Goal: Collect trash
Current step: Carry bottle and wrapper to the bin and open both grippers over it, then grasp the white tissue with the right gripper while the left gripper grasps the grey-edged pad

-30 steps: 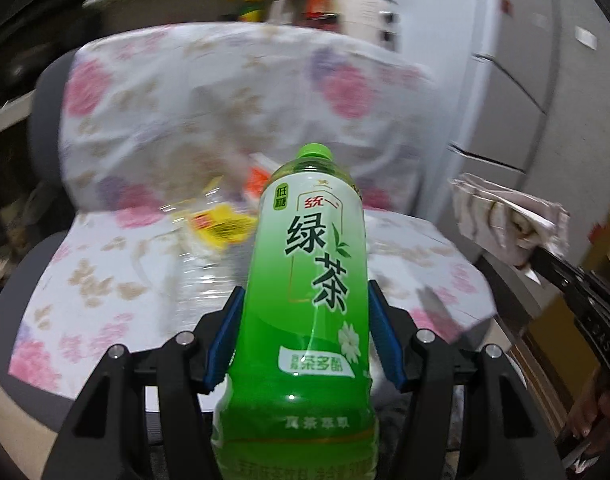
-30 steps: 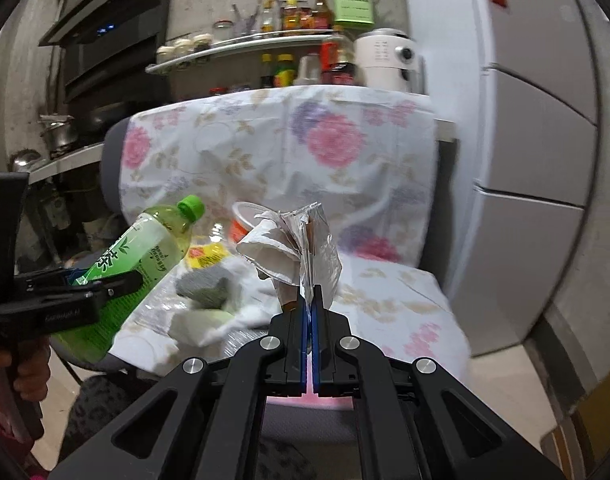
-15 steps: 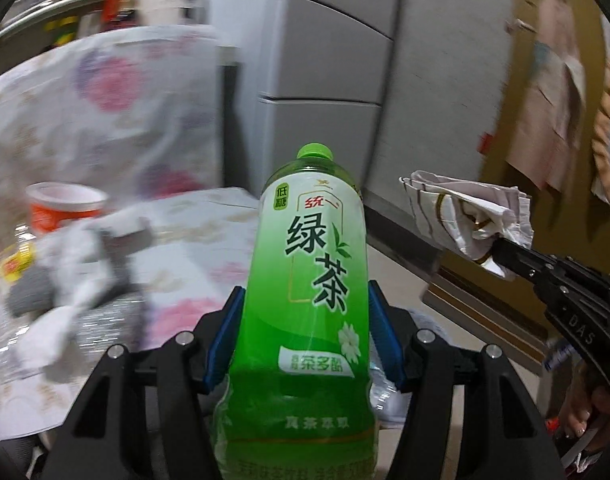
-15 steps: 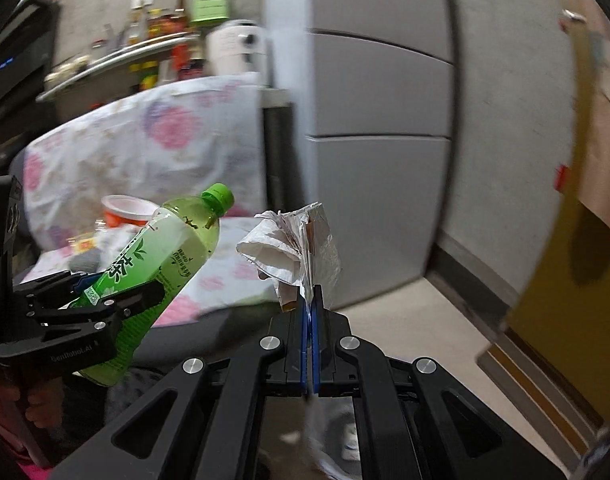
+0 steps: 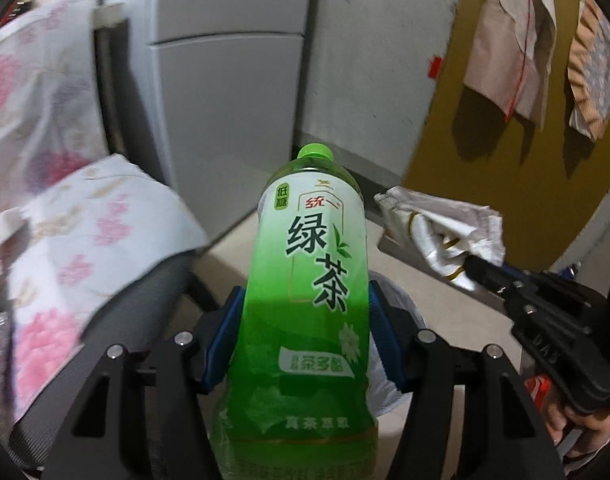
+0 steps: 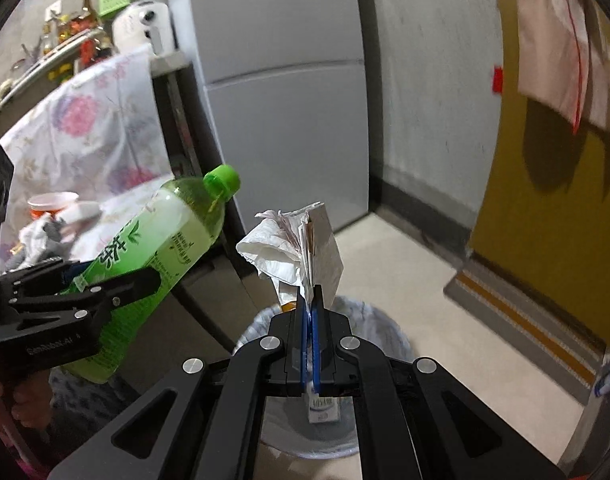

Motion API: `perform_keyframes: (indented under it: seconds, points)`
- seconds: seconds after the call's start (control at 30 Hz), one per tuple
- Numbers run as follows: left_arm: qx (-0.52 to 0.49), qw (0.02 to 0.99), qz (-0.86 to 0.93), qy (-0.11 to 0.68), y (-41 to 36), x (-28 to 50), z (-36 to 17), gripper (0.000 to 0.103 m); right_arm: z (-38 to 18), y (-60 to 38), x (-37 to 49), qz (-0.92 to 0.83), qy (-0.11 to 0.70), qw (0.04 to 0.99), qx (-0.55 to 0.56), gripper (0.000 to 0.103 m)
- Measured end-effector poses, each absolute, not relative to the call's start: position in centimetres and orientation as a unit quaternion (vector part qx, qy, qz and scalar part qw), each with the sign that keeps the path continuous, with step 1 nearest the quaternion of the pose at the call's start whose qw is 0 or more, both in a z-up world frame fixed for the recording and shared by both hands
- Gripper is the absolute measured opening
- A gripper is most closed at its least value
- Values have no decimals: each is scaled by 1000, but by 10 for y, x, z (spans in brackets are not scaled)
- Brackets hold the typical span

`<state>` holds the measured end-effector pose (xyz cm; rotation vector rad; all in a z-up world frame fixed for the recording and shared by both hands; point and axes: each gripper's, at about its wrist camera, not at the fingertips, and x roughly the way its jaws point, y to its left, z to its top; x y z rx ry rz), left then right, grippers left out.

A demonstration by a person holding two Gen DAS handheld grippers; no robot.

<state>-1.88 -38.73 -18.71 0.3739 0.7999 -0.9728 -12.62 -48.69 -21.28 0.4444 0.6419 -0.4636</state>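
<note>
While a flowered chair (image 6: pixel 85 128) fills the far left, the left gripper (image 5: pixel 305 336) clamps a green bottle (image 5: pixel 309 280) between its blue pads, cap pointing away. Further right, the right gripper (image 6: pixel 311 312) is pinched tight on a crumpled wrapper (image 6: pixel 293 248) sticking up past its tips. Beneath it sits a lined bin (image 6: pixel 381 332), seemingly holding a small carton.

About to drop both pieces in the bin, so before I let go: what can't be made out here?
- Bin: right wrist view, its inside mostly hidden by the right gripper; left wrist view, only a sliver behind the bottle.
- Bottle base: cut off by the bottom edge, left wrist view.
- Wrapper: its print is too crumpled to read.
</note>
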Motion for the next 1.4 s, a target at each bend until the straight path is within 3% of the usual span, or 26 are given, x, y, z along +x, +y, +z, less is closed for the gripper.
perform_keyframes:
  seconds: [0.2, 0.3, 0.37, 0.67, 0.9, 1.2, 1.33, 1.4]
  points:
    - [195, 765, -460, 406, -415, -13, -213, 60, -250, -507, -125, -221, 342, 874, 266, 7]
    - [198, 764, -465, 402, -418, -12, -214, 73, -259, -514, -123, -223, 353, 864, 280, 14]
    - [193, 764, -467, 401, -417, -11, -212, 74, -265, -516, -121, -222, 359, 860, 285, 31]
    - [156, 801, -432, 383, -373, 9, -178, 74, -232, -510, -120, -233, 331, 873, 271, 32]
    - [133, 854, -356, 354, -295, 24, -137, 74, -155, -483, -115, -213, 262, 912, 235, 32]
    - [82, 895, -223, 378, -155, 49, -121, 74, -110, -391, -48, -81, 265, 945, 176, 32]
    - [51, 905, -162, 389, -99, 61, -118, 74, -100, -340, -15, -16, 276, 950, 148, 43]
    - [32, 910, -129, 393, -67, 67, -115, 75, -95, -318, -1, 11, 280, 951, 132, 43]
